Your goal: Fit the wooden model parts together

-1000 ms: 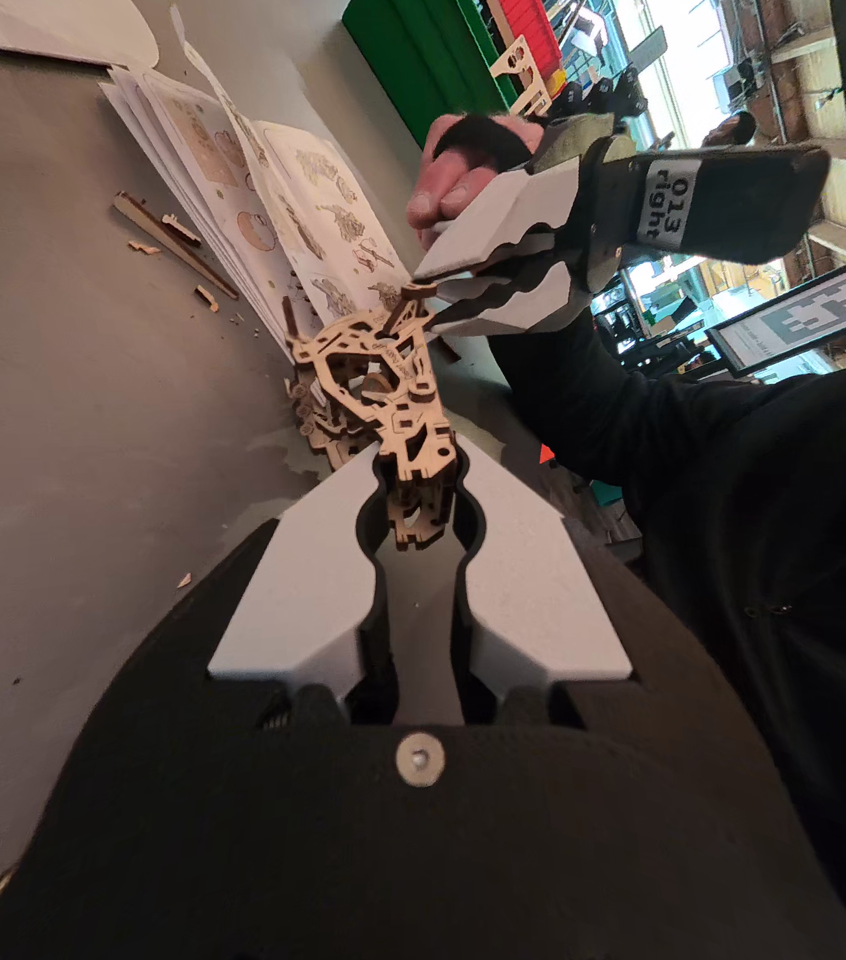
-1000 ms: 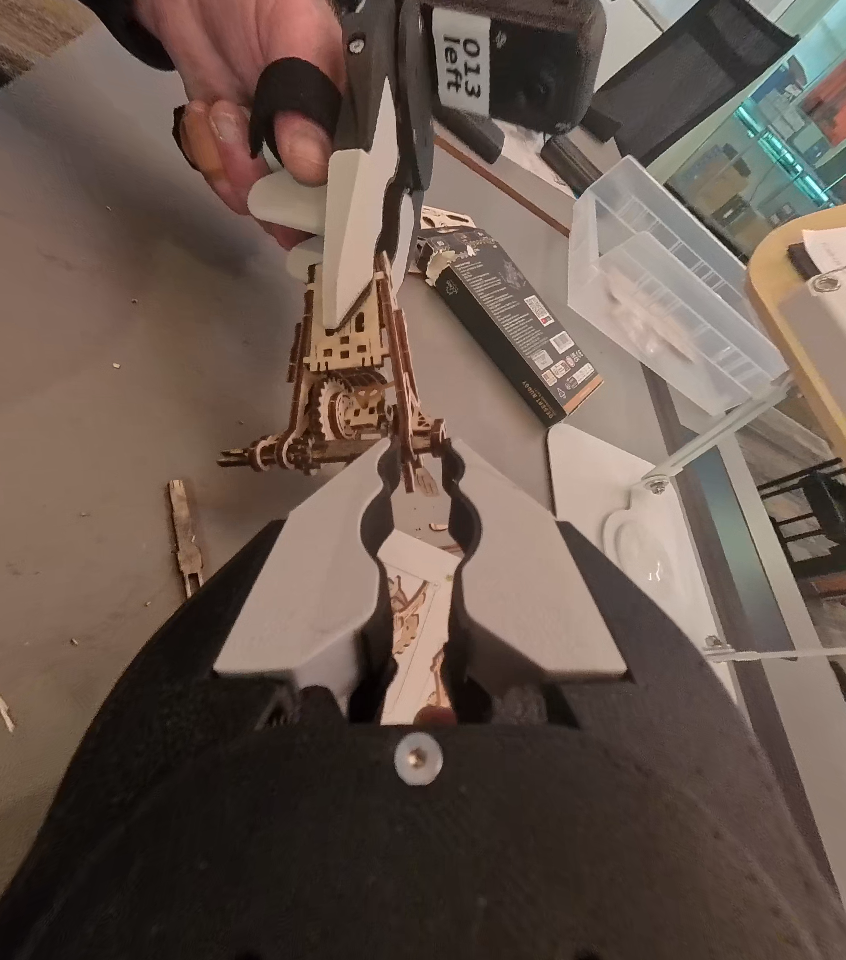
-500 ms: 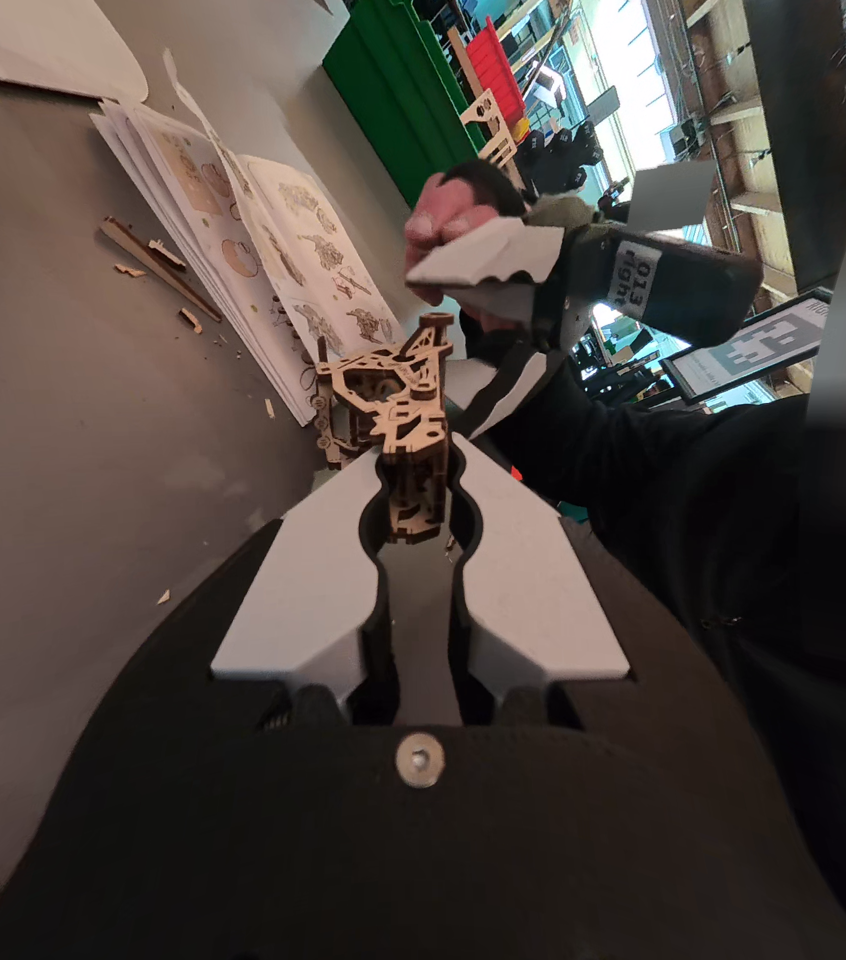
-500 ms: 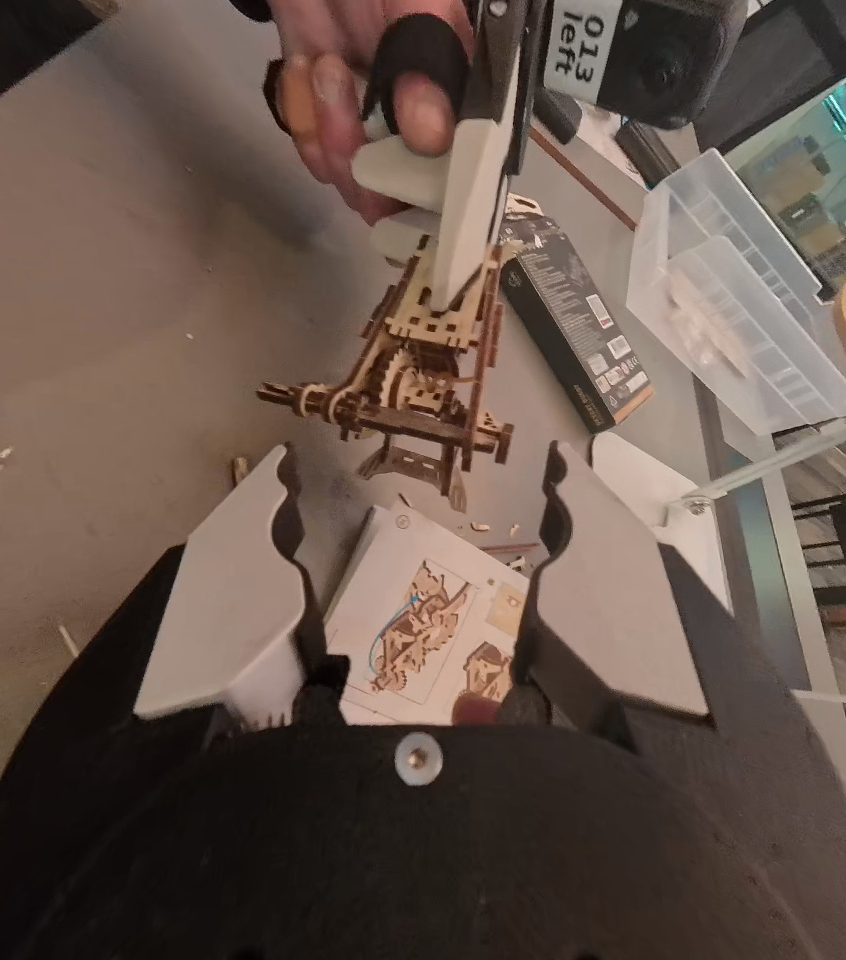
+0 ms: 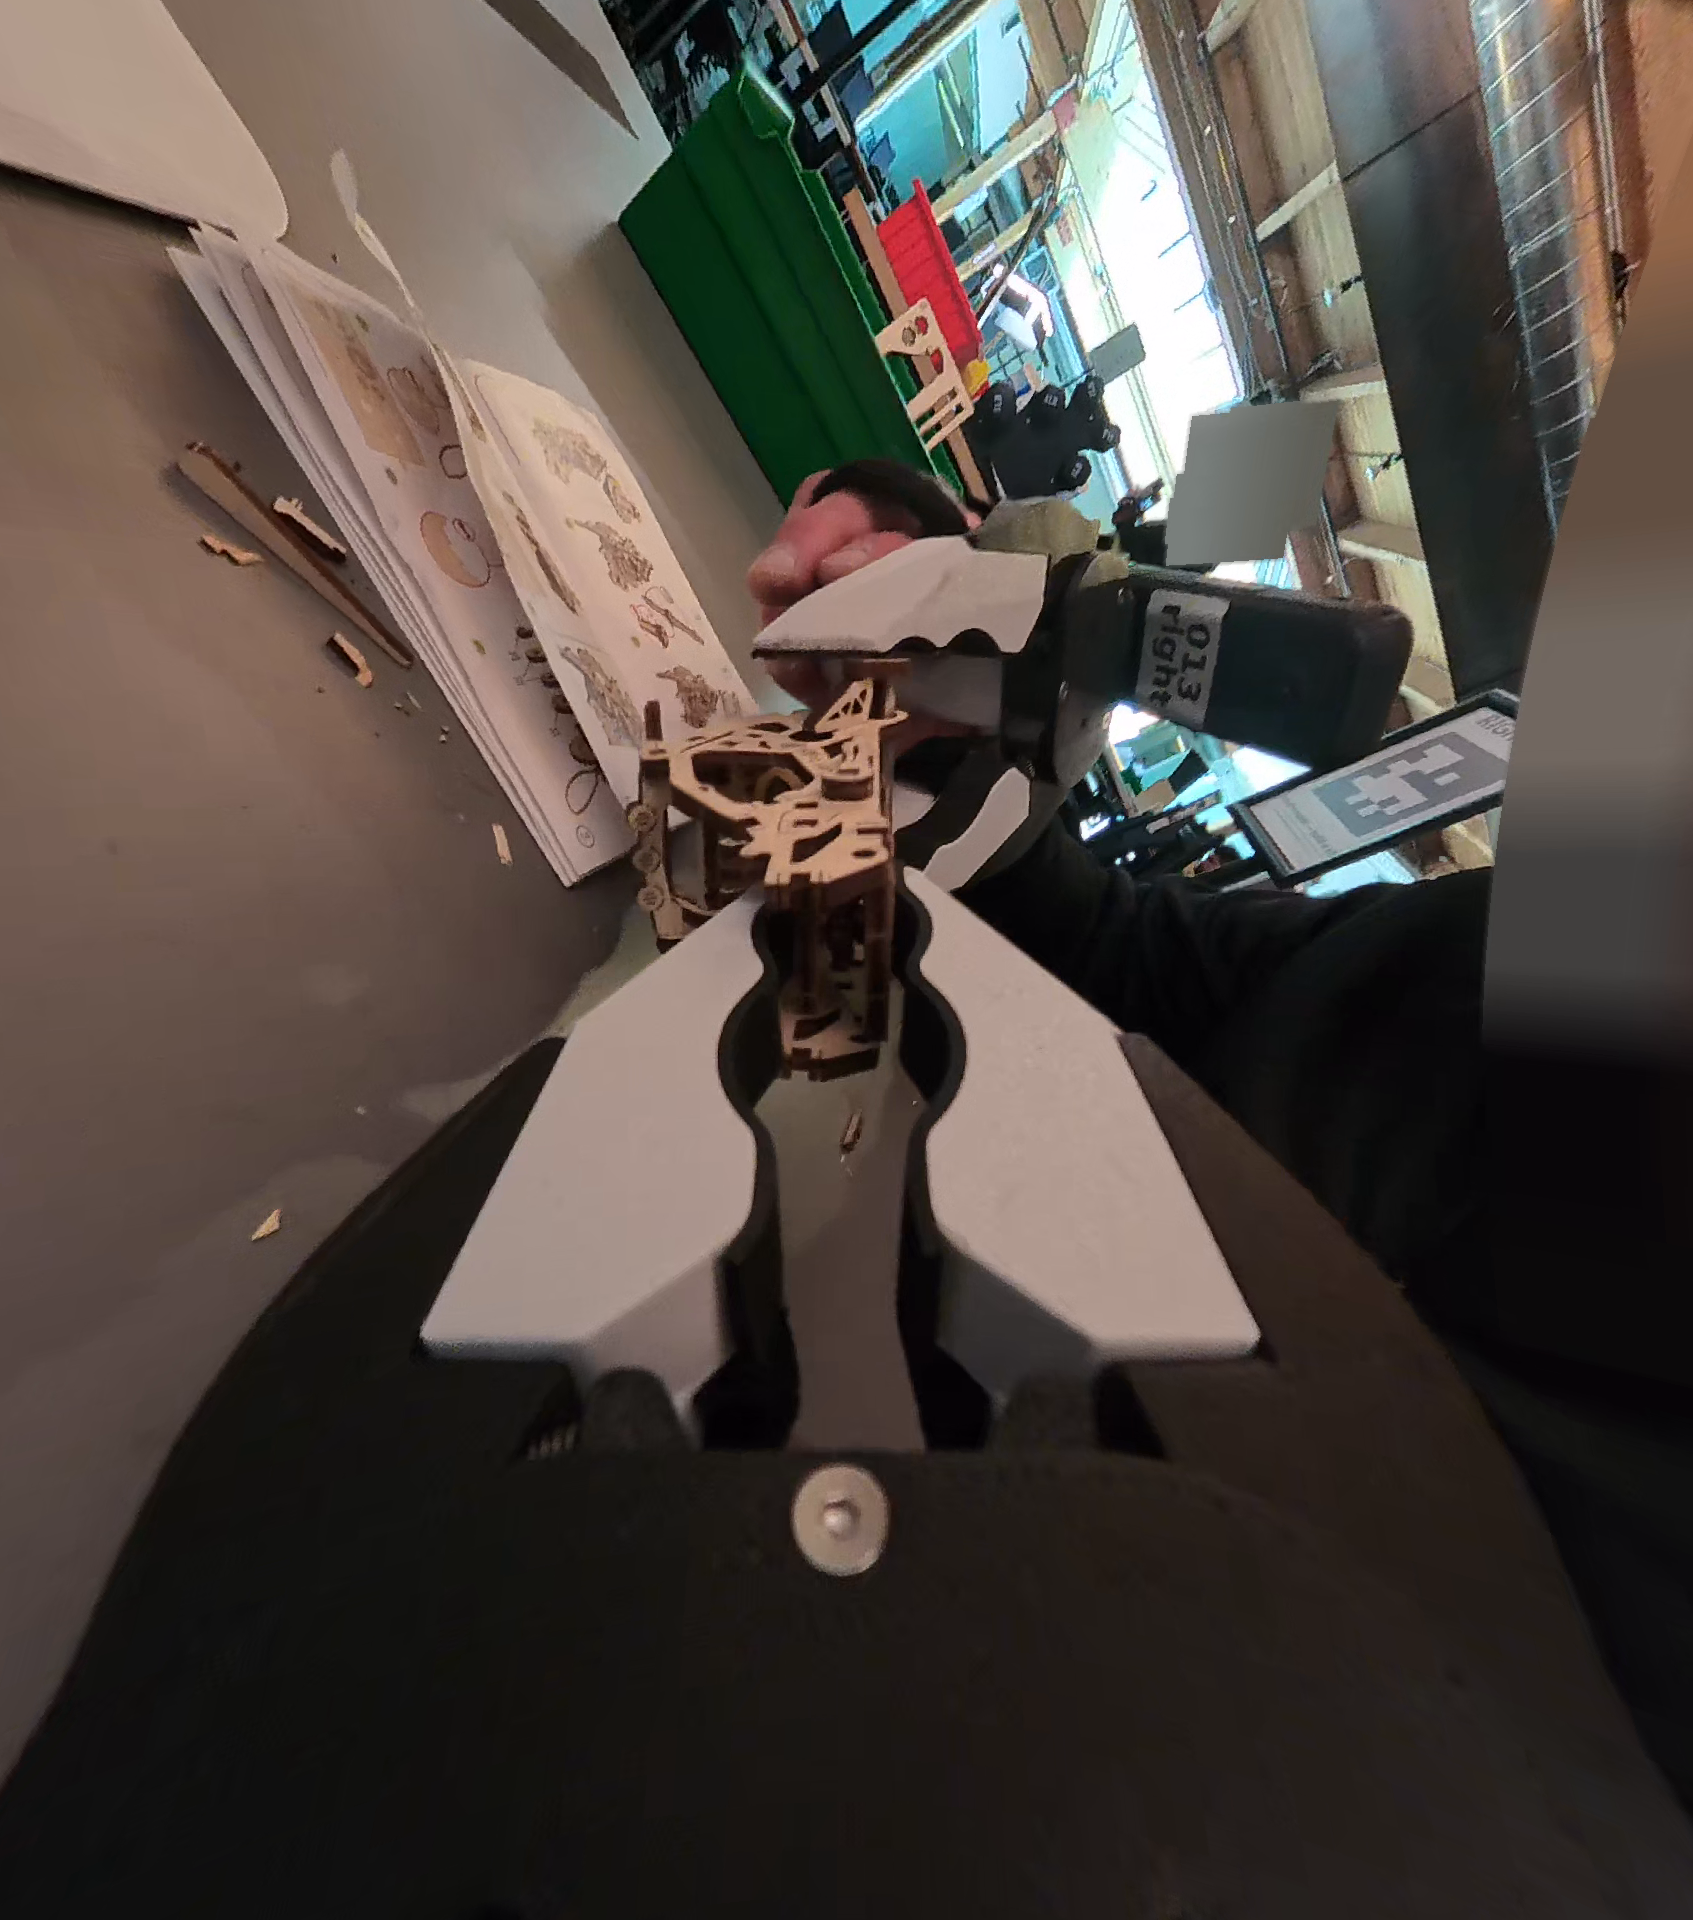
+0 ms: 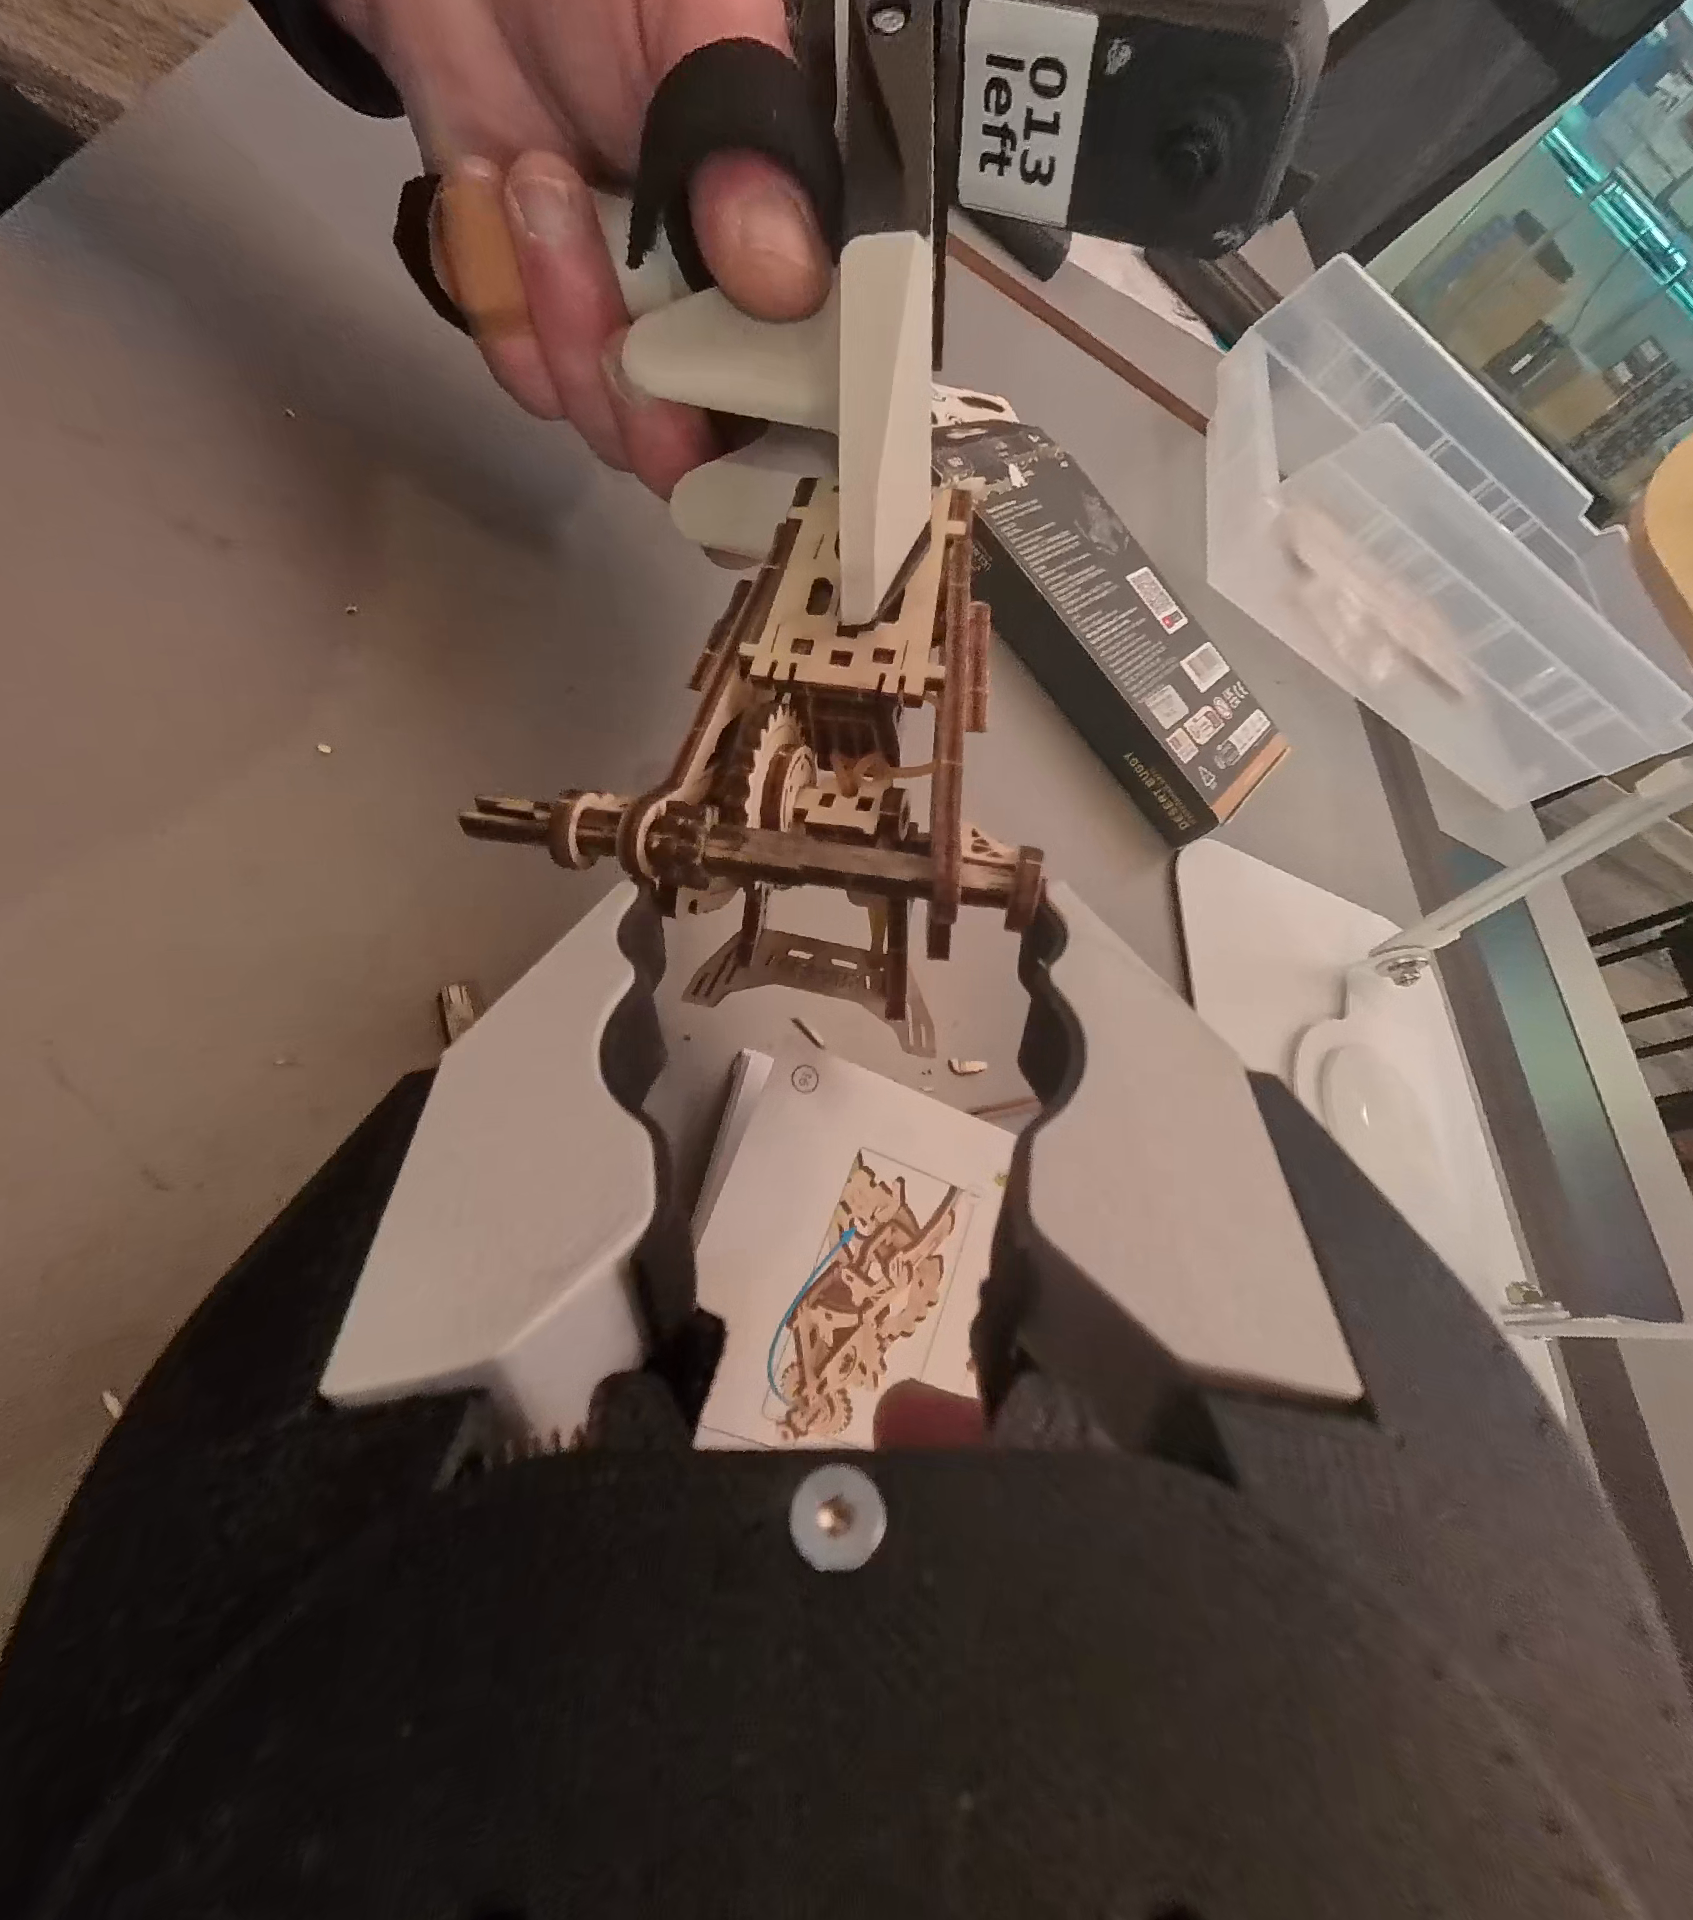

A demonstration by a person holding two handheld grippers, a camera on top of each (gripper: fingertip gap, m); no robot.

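**Left jaws clamp the model, right jaws spread at its axle**

The left gripper (image 5: 837,935) has its jaws nearly closed, pads pressing the wooden model (image 6: 826,748) held above the counter (image 6: 146,675). The right gripper (image 6: 837,935) stands wide open around the model's axle end, gripping nothing. A printed black box (image 6: 1122,644) and an illustrated booklet (image 5: 509,582) lie nearby.

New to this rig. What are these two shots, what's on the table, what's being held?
No robot: a person holds a hand-operated claw in each hand, with a camera on each looking along its fingers. One shot is from the left claw, the other from the right claw. The left claw is shut on a half-built wooden model, lifted off the grey table. The right claw is open, fingers on either side of the model's axle end. On the table: an open instruction booklet, a dark box, a clear plastic organiser, wood scraps.
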